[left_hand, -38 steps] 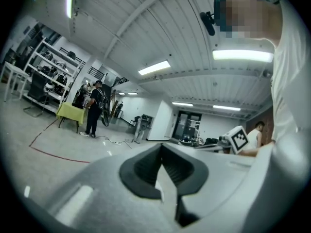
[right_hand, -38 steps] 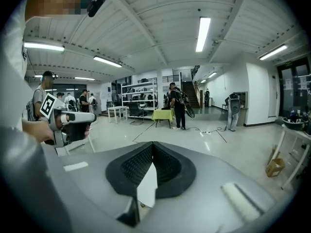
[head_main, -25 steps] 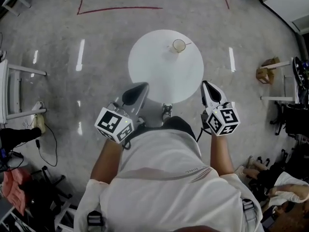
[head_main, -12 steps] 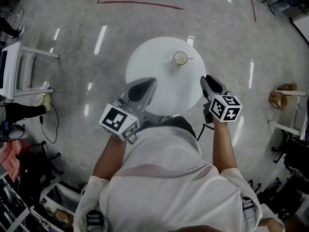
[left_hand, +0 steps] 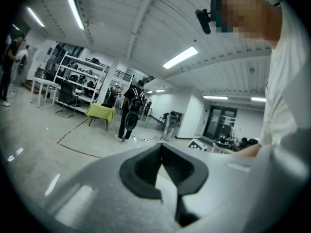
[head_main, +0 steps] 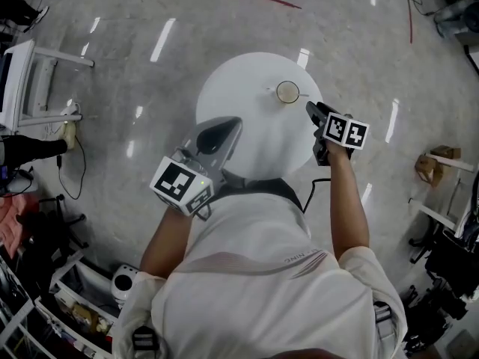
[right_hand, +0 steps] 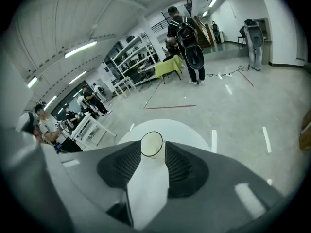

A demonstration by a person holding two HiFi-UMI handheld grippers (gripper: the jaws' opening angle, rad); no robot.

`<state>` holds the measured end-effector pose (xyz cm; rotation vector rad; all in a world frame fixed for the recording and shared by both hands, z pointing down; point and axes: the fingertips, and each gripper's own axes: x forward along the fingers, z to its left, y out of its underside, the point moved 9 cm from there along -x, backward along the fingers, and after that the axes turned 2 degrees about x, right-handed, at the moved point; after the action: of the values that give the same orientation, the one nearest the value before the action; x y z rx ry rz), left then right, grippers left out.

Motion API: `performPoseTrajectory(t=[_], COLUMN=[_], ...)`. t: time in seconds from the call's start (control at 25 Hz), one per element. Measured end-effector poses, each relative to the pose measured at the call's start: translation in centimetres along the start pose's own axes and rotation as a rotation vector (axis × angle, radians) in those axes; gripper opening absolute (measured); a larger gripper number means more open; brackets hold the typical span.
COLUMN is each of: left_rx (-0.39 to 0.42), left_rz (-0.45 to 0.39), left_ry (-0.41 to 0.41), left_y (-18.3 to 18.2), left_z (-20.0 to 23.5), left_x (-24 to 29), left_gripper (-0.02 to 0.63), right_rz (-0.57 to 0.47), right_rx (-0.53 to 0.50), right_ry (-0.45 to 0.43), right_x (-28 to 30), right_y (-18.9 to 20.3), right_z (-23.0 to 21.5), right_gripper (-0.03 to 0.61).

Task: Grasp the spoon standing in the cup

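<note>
Cup [head_main: 287, 92] on round table [head_main: 239, 88], right gripper [head_main: 310, 108] fingers just opening, empty, left gripper [head_main: 229, 123] fingers closed.

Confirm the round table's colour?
White table; the head view shows it best.

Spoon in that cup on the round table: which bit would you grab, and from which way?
Take the spoon by the handle end that pokes over the cup's rim. It is a faint sliver here, its bowl down inside. Come from above, as the cup's wall blocks any sideways grab. The right gripper is nearest; its jaws have just been opening, nothing held.
</note>
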<state>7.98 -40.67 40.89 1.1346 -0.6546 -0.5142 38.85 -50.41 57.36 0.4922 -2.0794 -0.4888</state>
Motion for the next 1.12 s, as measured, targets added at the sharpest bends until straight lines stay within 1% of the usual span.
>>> performPoseTrajectory(t=[0.2,0.32,0.4,0.48,0.6,0.64,0.68,0.88,1.12], left_rx=[-0.028,-0.039,-0.041,-0.043,-0.05,-0.053,-0.054,-0.054,-0.032], left_rz=[0.023,0.03,0.033,0.035,0.035,0.035,0.035,0.024,-0.004], left_ry=[-0.05,-0.069,-0.079,-0.092,-0.103,-0.104,-0.104,-0.092,-0.03], left_y=[1.2,1.8,2.1,2.2,2.3,2.3,2.3,2.3,1.1], left_z=[1.0,1.0,1.4,2.0,2.6,2.7,2.7,2.9,3.2], left_x=[0.0,0.3,0.0,-0.5,-1.2,-1.4,-1.6,-2.5,-3.5], left_gripper=[0.002,0.002,0.002,0.002,0.002,0.002,0.002,0.002,0.002], right_rz=[0.063,0.092,0.097,0.096,0.096,0.094,0.09,0.046,-0.079], right_rx=[0.108,0.127,0.128,0.136,0.182,0.195,0.199,0.141,0.04], right_ry=[-0.002,0.001,-0.007,-0.014,-0.025,-0.022,-0.013,0.023,0.049], right_x=[4.8,6.4,7.3,8.2,9.0,9.0,8.9,6.9,1.5], right_y=[-0.2,-0.3,-0.4,-0.5,-0.5,-0.5,-0.4,-0.3,-0.7], right_z=[-2.7,-3.8,-3.6,-3.1,-2.7,-2.6,-2.4,-0.9,2.8], right_gripper=[0.158,0.158,0.156,0.126,0.078,0.057,0.012,0.011,0.011])
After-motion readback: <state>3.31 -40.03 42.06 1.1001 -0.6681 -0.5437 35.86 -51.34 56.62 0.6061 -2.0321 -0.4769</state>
